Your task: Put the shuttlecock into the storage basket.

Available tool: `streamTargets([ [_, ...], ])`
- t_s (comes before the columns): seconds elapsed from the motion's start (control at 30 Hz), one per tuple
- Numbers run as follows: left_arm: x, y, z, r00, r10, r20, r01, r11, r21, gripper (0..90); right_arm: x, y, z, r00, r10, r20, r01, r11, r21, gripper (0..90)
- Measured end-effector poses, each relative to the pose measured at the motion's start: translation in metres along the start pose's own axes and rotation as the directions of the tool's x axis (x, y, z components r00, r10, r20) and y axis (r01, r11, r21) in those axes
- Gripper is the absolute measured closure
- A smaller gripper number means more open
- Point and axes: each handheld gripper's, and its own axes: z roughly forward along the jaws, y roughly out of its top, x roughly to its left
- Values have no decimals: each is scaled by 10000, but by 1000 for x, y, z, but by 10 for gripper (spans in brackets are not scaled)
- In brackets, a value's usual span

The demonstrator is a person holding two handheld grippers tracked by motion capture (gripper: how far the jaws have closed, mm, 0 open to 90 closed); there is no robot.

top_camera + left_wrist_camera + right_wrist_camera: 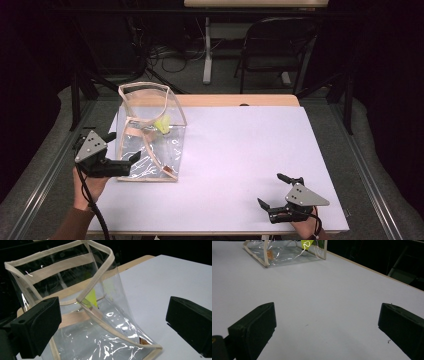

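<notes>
Both of my hand-held grippers were spread wide. My left hand-held gripper (121, 148) stood at the near left side of a clear plastic bag (150, 135) trimmed in beige binding, its jaws apart and pointing at the bag's left wall; whether a jaw tip touched the plastic I could not tell. In the left gripper view the bag (100, 315) sat between and beyond the two black jaws, not pinched by them.

That bag stood upright on the left part of the white counter (240, 150), its mouth open at the top and its sides buckled and creased. A beige handle strap (96, 280) drooped across the opening and down into the bag. Inside, toward the far side, lay a small yellow-green object (162, 124), which I saw again in the left gripper view (91, 298) and the right gripper view (306, 243); I could not make out what it was. A small brown tag (169, 171) showed at the bag's near right bottom corner.

My right hand-held gripper (273, 189) rested low at the counter's near right, well apart from the bag, its jaws holding nothing over bare white surface (324, 290). Beyond the counter stood a dark folding chair (275, 45) and loose cables (170, 55) on the floor.
</notes>
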Motion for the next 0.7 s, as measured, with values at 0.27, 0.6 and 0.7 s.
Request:
streamTargets([
  [0.27, -11, -16, 3, 9999, -15, 117, 16, 10000, -51, 0, 0, 0, 0, 10000, -1, -7, 1, 10000, 20, 10],
  [0.6, -23, -42, 8, 9994, -237, 267, 240, 9996, -140, 0, 0, 0, 0, 10000, -1, 5, 1, 10000, 26, 10],
  [0.7, -25, -48, 9, 9988, -336, 359, 342, 9993, -153, 0, 0, 0, 0, 10000, -5, 3, 5, 10000, 2, 11],
])
